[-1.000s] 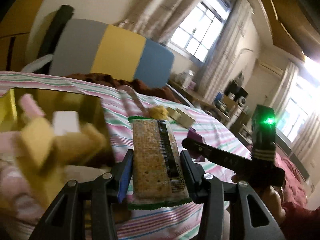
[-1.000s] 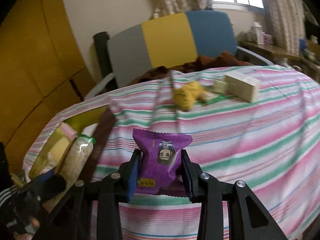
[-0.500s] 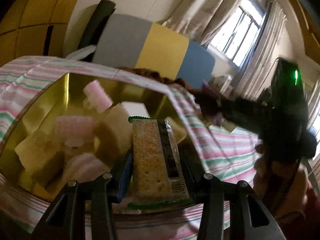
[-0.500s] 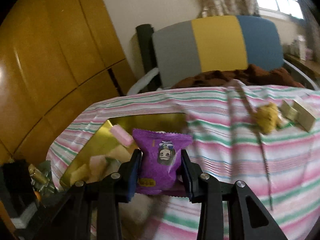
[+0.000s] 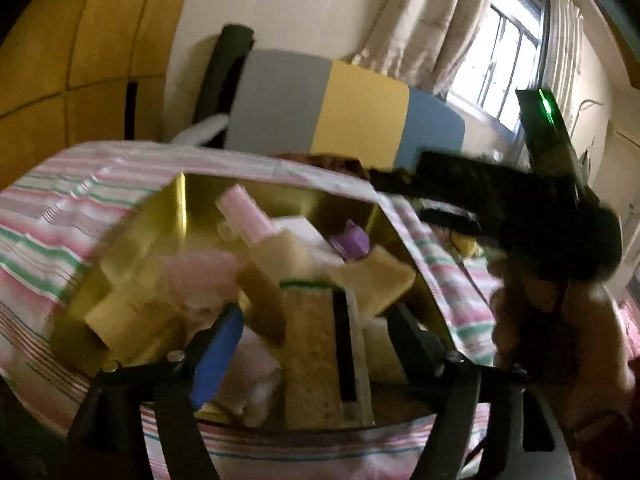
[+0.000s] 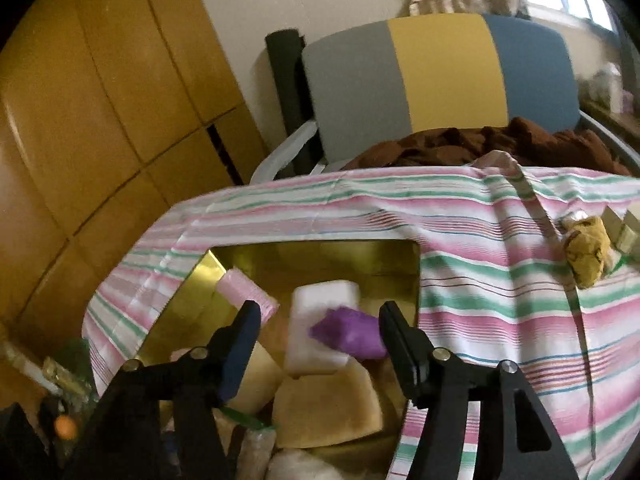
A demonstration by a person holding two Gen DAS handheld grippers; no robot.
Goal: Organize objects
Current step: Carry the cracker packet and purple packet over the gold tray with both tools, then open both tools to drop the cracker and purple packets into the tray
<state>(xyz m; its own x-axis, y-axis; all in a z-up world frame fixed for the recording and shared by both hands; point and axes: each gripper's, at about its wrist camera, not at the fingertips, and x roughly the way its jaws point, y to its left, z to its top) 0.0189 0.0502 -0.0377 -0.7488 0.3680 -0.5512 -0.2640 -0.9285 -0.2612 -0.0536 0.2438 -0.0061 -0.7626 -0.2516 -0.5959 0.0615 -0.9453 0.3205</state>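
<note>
Wooden wall panels (image 6: 100,128) are seen at the far left, with a striped cloth (image 6: 500,288) spread over the surface in front of them. A gold box (image 6: 180,312) is set into the left part of the cloth, its shiny inner walls visible; it is crowded with packets.

Inside the box, from the left: a pink ribbed packet (image 6: 246,294) is leaned against the wall, a white bar (image 6: 320,320) is laid near the middle, and tan sponge-like blocks (image 6: 328,404) are piled toward the near edge.

Left gripper (image 5: 316,328) — held over the near side of the box, its jaws opening. The cracker packet (image 5: 320,356) is seen between the fingers, standing on end among the other packets; the pads are apart from its sides, no grip is seen.

Right gripper (image 6: 320,320) — also over the box, its jaws opening. The purple snack pouch (image 6: 350,338) is seen between and beyond the fingers, blurred, lying partly on the white bar and touched by neither pad.

Behind the cloth a chair back (image 6: 440,76) in grey, yellow and blue is seen, with brown fabric (image 6: 480,144) heaped on the seat. At the far right of the cloth a crumpled yellow item (image 6: 588,256) and small pale boxes (image 6: 624,228) are left lying, well apart from the gold box.
</note>
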